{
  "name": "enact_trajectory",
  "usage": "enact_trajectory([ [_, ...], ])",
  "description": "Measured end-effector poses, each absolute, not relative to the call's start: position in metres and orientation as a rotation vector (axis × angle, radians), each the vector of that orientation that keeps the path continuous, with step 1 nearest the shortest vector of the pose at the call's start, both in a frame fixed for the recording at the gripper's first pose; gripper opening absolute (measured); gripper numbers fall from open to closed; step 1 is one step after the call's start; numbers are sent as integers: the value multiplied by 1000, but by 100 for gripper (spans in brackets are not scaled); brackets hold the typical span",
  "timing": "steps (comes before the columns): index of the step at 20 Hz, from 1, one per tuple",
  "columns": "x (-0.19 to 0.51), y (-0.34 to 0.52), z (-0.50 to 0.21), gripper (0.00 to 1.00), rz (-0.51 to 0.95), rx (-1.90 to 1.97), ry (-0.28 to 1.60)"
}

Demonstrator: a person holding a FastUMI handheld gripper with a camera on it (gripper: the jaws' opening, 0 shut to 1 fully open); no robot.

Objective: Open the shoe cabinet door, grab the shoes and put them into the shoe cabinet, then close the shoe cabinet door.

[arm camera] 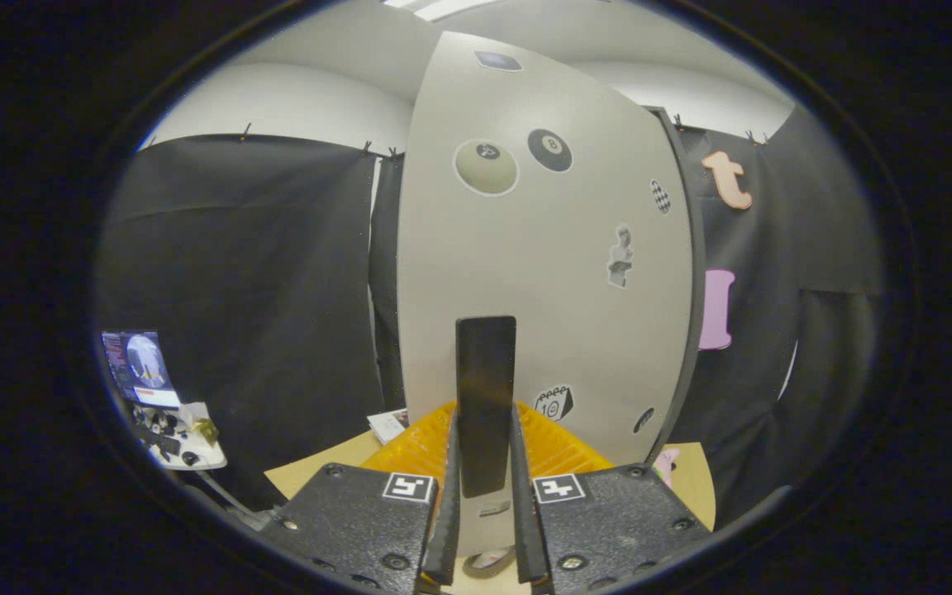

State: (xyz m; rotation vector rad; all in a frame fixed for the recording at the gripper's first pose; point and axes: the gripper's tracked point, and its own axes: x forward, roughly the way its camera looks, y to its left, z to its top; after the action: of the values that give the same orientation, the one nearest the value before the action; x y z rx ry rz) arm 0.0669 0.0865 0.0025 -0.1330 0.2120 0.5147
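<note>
Black cloth walled the booth behind the door point(525, 273). The tongs point(486, 487) pinched its handle point(485, 397); shoes not yet stowed, likely.

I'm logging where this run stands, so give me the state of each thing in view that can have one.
Grey sticker-covered shoe cabinet door: swung out edge-on ahead of the gripper; how far open I cannot tell.
Black upright door handle: clamped between the fingers.
Gripper: shut on the handle.
Small monitor beside the black cloth: switched on.

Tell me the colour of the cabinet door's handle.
Black, in the gripper view: the handle sits between the fingers.
</note>
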Motion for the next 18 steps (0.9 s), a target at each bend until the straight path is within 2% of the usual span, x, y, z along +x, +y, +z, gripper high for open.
enact_trajectory([
  [7,72,48,9,30,369,-224,157],
  [13,63,16,14,17,269,-265,129],
  [18,56,-13,19,13,241,-227,124],
])
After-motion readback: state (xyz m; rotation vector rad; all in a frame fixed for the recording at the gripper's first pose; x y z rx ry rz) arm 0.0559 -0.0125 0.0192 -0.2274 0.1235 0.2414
